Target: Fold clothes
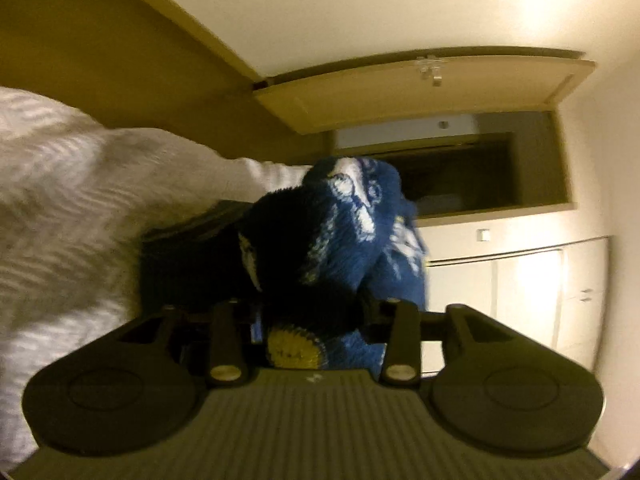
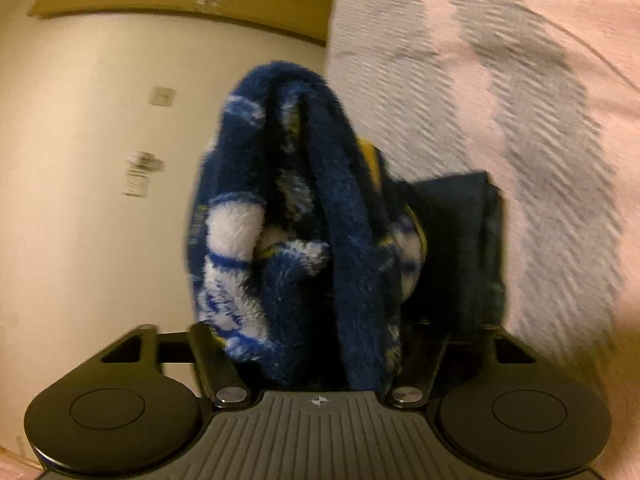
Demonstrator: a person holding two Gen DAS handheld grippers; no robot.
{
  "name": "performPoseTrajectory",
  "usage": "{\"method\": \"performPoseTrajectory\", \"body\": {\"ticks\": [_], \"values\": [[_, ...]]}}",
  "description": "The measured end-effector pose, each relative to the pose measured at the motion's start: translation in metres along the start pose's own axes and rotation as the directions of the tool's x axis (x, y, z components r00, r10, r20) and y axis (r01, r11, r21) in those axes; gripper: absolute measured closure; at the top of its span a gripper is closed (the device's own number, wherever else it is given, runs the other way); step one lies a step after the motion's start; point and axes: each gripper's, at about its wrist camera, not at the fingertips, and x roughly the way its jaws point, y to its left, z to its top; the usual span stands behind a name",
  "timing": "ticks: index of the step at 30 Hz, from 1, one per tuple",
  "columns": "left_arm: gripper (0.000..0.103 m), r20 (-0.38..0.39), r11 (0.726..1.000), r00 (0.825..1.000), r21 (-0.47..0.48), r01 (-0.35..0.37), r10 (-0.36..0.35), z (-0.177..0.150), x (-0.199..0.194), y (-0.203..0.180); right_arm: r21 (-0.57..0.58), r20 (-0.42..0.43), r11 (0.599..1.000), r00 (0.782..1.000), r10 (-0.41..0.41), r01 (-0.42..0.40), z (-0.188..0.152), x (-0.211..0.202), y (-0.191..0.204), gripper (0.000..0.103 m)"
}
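Bunched blue fleece garment (image 1: 352, 240) fills both wrist views, lying between the jaws of the left gripper (image 1: 316, 316) and the right gripper (image 2: 320, 332), over the white bed (image 1: 72, 208). Whether either pinches it, I cannot tell. Likely laying down a fold; next, release cleanly and flatten.

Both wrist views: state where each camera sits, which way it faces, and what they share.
Left wrist: on the left gripper, looking along its fingers at the blue fleece garment, white bedding and a wooden door; no hand shows.
Right wrist: on the right gripper, facing the fleece, bedding and wall; no hand.
Shared: fleece, bedding.
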Motion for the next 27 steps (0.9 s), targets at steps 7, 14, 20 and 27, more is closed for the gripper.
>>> {"method": "performPoseTrajectory", "body": {"ticks": [7,14,20,27], "values": [[0.068,0.031,0.949,0.968,0.193,-0.249,0.248,-0.009,-0.048,-0.064,-0.037,0.12,0.976,0.971,-0.208,0.214,-0.007,-0.071,0.035,0.031],[0.07,0.083,0.725,0.888,0.546,-0.42,0.452,-0.049,-0.062,-0.169,-0.174,0.139,0.87,0.886,-0.443,0.462,-0.048,-0.14,0.079,0.033],[0.073,0.041,0.565,0.846,0.727,-0.39,0.531,-0.079,-0.033,-0.207,-0.256,0.107,0.808,0.846,-0.522,0.531,-0.083,-0.143,0.101,0.042],[0.094,-0.002,0.325,0.803,0.915,-0.239,0.596,-0.057,0.045,-0.223,-0.251,0.218,0.766,0.805,-0.552,0.592,-0.093,-0.119,0.137,0.056]]}}
